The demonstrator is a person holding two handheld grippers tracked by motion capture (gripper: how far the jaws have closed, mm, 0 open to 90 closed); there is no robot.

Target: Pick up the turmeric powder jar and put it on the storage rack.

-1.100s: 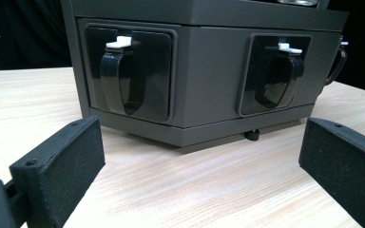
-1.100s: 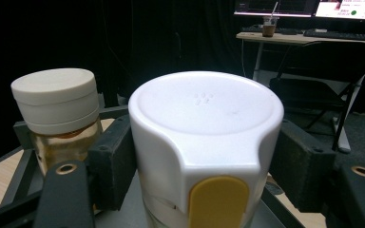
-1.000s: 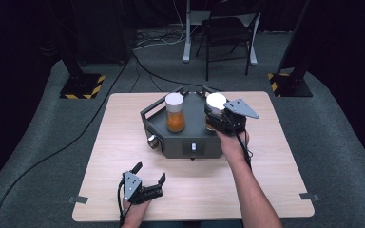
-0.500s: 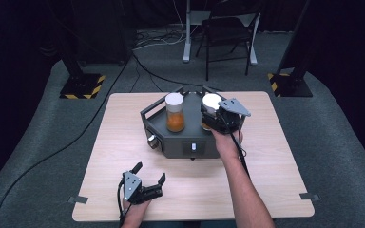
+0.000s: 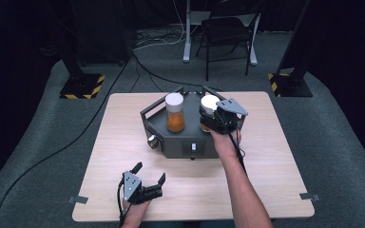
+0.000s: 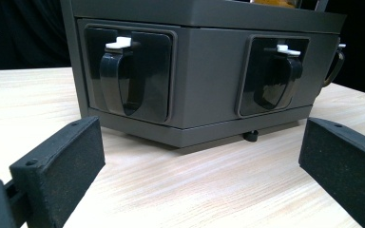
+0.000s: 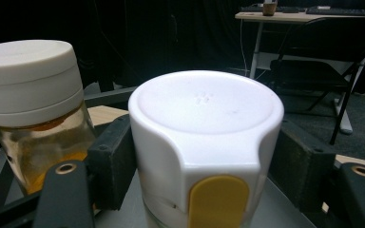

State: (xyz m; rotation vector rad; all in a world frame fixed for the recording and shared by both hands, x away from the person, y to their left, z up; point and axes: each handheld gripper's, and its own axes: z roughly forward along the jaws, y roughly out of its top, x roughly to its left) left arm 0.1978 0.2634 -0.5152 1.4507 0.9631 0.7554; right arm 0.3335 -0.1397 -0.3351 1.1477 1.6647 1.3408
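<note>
Right gripper (image 5: pixel 208 118): jaws closed on the white flip-top lid (image 7: pixel 204 123) of a jar, one black pad pressed against each side of the lid. The lid carries a yellow thumb tab (image 7: pixel 218 199) on the side facing the gripper's camera. In the high view this jar (image 5: pixel 209 108) stands on top of the dark grey hexagonal machine (image 5: pixel 180 137), at its right rear part, with the gripper body directly in front of it (the glass below the lid is largely hidden by the gripper).

Second jar (image 5: pixel 175 113): upright on the same machine top, just to the left of the gripped jar, apart from it. It has a white screw cap and holds an orange substance in its lower half.

Left gripper (image 5: pixel 148 175): jaws spread wide, nothing between them. It rests low over the wooden table (image 5: pixel 123 137), in front of the machine and well apart from it, pointing towards the machine's front faces. Its own view shows two recessed black dispenser levers (image 6: pixel 123 78) with white tips, one on each of two adjoining faces.

The machine sits near the middle of the table, towards its rear edge. Behind the table, on grey carpet, stands a folding chair (image 5: pixel 228 28).
</note>
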